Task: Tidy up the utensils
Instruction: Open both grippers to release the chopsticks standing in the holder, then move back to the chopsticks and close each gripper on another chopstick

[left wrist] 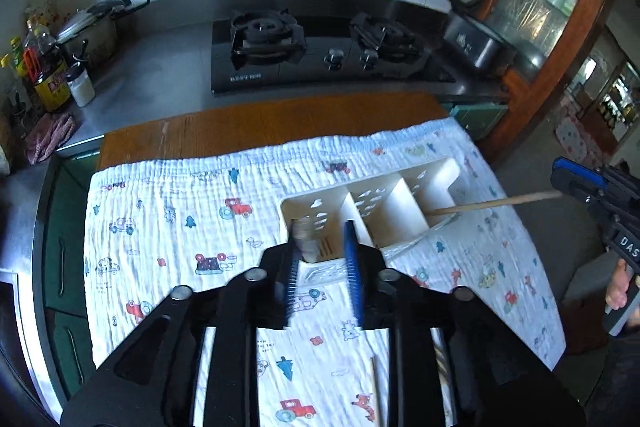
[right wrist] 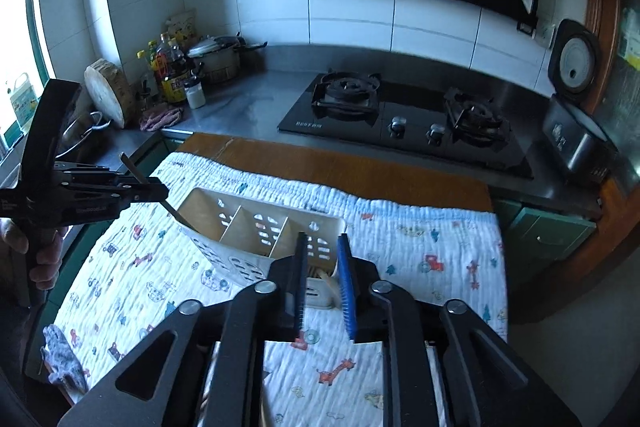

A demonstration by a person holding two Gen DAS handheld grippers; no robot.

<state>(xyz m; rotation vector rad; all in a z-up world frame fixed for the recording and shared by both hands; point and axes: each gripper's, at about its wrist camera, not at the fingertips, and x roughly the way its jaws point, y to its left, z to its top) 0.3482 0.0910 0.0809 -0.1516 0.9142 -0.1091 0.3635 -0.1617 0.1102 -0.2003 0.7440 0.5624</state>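
Utensils are going into the white holder [right wrist: 236, 263] lying on the cloth [right wrist: 400, 247]: a metal handle [right wrist: 170, 207] at one end slot and a chopstick [left wrist: 496, 203] at the other. The left gripper [left wrist: 324, 231] and right gripper [right wrist: 323, 239] both look loosened. I'd let each piece slide fully in before pulling away.

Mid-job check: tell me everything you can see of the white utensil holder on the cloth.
The utensil holder is cream-white and plastic-looking, a long box split by two dividers into three compartments, its walls pierced with small cutouts. It sits on the patterned cloth, its open mouth towards both cameras. A metal utensil leans in one end compartment; a wooden stick reaches into the opposite end.
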